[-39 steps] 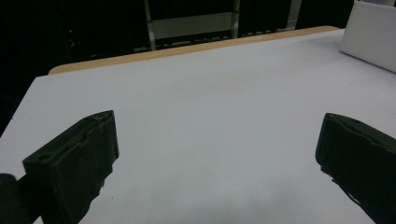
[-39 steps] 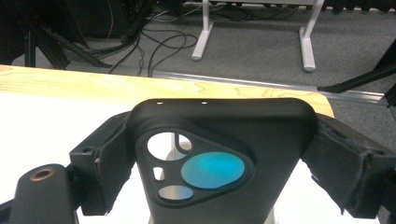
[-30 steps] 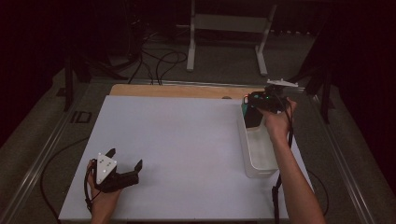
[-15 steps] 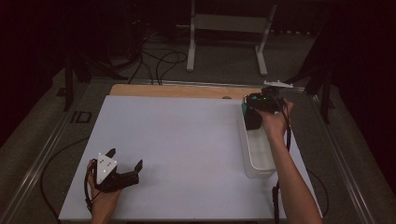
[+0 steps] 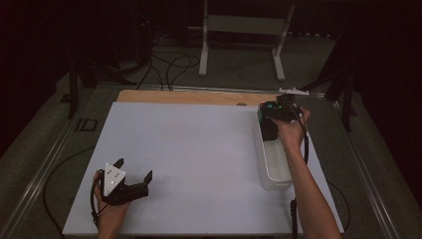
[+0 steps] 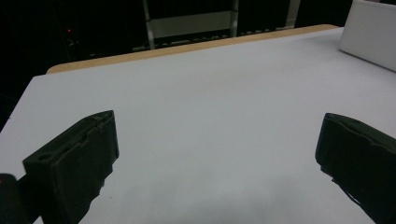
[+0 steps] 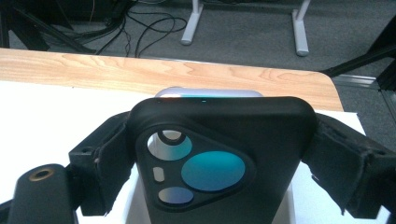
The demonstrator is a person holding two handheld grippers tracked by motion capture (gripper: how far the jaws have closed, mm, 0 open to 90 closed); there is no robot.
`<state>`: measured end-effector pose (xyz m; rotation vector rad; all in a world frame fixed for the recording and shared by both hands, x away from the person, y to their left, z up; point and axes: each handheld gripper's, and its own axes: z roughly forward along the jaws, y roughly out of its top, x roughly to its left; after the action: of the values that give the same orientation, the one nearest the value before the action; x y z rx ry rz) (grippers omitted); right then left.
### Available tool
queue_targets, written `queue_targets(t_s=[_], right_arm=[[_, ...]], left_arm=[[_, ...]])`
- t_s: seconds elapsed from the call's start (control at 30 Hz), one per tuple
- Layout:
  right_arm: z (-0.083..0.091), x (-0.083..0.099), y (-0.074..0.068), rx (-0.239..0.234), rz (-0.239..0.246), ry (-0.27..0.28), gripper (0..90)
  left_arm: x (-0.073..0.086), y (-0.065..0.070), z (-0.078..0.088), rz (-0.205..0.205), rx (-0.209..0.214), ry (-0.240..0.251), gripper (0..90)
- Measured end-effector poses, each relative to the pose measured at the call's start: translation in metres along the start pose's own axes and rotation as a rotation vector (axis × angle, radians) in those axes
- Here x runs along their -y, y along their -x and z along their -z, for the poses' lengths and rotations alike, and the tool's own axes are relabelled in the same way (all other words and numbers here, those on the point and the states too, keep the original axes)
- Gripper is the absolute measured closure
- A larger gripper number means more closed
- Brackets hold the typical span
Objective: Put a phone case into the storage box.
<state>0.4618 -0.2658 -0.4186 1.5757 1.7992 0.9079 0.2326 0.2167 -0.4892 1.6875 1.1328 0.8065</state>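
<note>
Lowered slightly over the bin point(image 5: 274, 172), right gripper point(image 7: 219, 154) clamps phone case point(image 7: 219, 163); left gripper point(image 5: 134, 185) wide.

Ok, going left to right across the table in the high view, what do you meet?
Left gripper, jaws open, resting near the table's front left → bare white table top → white bin along the right edge, with the right gripper over its far end, shut on a black phone case.

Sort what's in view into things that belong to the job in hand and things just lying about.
In the job:
- black phone case, clamped in the right tool
- white tub under it

Lying about:
- left tool, open, resting on the white board
- metal stand on the floor
- floor cables
</note>
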Motion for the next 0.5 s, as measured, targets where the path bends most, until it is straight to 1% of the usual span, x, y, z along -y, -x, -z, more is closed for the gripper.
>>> queue_targets(t_s=[0.5], right_arm=[[-0.0031, -0.0007, -0.0015, -0.012, 0.016, -0.003, 12.4]], left_arm=[[0.0001, 0.0006, -0.0005, 0.001, 0.001, 0.000, 0.0]])
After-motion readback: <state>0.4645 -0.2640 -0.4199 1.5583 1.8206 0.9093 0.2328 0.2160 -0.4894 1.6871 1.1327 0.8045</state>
